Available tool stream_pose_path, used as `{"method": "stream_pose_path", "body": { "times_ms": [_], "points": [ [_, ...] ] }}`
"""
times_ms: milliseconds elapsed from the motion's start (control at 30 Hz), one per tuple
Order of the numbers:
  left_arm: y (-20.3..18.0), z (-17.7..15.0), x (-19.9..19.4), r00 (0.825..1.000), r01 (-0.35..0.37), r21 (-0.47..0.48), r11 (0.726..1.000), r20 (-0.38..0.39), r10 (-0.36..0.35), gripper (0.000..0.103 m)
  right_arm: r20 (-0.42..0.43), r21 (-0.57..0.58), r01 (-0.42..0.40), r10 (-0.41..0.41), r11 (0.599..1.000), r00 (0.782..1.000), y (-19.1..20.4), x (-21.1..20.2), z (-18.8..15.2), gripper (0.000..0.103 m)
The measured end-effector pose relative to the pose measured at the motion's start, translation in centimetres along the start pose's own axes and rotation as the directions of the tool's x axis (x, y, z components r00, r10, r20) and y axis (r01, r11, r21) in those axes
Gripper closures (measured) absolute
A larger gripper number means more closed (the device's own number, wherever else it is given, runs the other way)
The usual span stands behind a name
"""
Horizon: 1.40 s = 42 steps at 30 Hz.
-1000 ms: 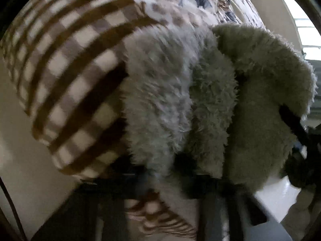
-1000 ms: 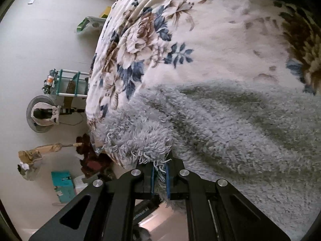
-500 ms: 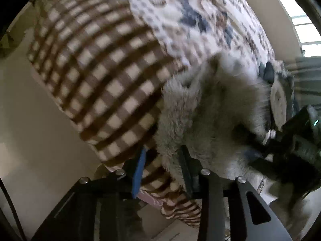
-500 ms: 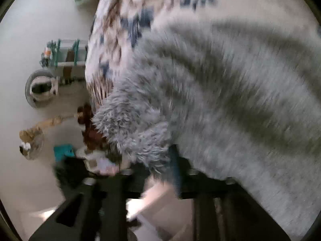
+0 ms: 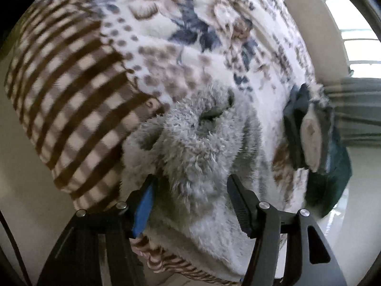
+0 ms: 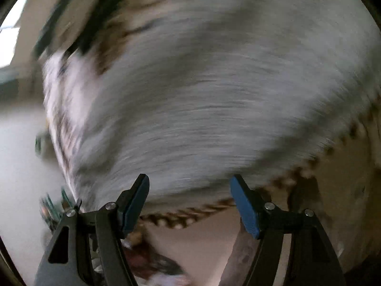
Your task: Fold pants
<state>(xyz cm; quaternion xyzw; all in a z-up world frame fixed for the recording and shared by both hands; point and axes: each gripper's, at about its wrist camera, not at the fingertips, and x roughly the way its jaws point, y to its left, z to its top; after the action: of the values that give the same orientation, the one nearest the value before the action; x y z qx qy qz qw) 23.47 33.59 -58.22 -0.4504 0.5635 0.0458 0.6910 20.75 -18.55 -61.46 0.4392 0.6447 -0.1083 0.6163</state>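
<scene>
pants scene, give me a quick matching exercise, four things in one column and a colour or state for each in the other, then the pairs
Things:
1. fluffy pants
2. checked blanket
3. left gripper
4. floral bedspread

Colour or state:
A. brown and cream squares
B. jaws wide apart, nothing held
C. pale grey, shaggy
D. white with blue and brown flowers

Pairs: 1-C, 2-A, 3-B, 4-D

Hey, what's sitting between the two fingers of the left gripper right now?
In the left wrist view, the left gripper is open, and a fold of the fluffy grey pants fills the gap between its fingers, lying on the floral blanket.
</scene>
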Motion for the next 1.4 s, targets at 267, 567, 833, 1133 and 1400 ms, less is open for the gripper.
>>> {"method": "stream_pose_path", "body": {
  "times_ms": [267,567,833,1133,1400],
  "points": [
    [-0.9,-0.2,1.1,0.989,-0.136,0.114,0.984,0.08,0.127,0.092,0.152,0.193,-0.153,0.125,0.969,0.981,-6.2,1.3,2.3,0.096],
    [-0.4,-2.1,-3.4,0.98,-0.161,0.16,0.974,0.139,0.14,0.097,0.246,0.08,-0.111,0.088,0.991,0.965,-4.2,-3.7,-1.0,0.098],
    [4.4,-2.2,0.8,0.97,-0.242,0.082,0.967,0.01,0.242,0.09,0.132,0.129,-0.026,0.009,0.991,0.991,-8.6,-0.3,-0.5,0.096],
    [-6.8,-7.9,-3.1,0.891,-0.454,0.411,0.79,0.218,0.399,0.012,0.094,0.043,-0.112,0.107,0.993,0.99,-10.1,-4.0,-0.4,0.026],
    [-20.6,-21.5,5.3,0.915,-0.377,0.67,0.64,0.16,0.371,0.012,0.429,0.195,-0.123,0.028,0.973,0.903,-24.0,-19.4,6.3,0.026]
  ]
}}
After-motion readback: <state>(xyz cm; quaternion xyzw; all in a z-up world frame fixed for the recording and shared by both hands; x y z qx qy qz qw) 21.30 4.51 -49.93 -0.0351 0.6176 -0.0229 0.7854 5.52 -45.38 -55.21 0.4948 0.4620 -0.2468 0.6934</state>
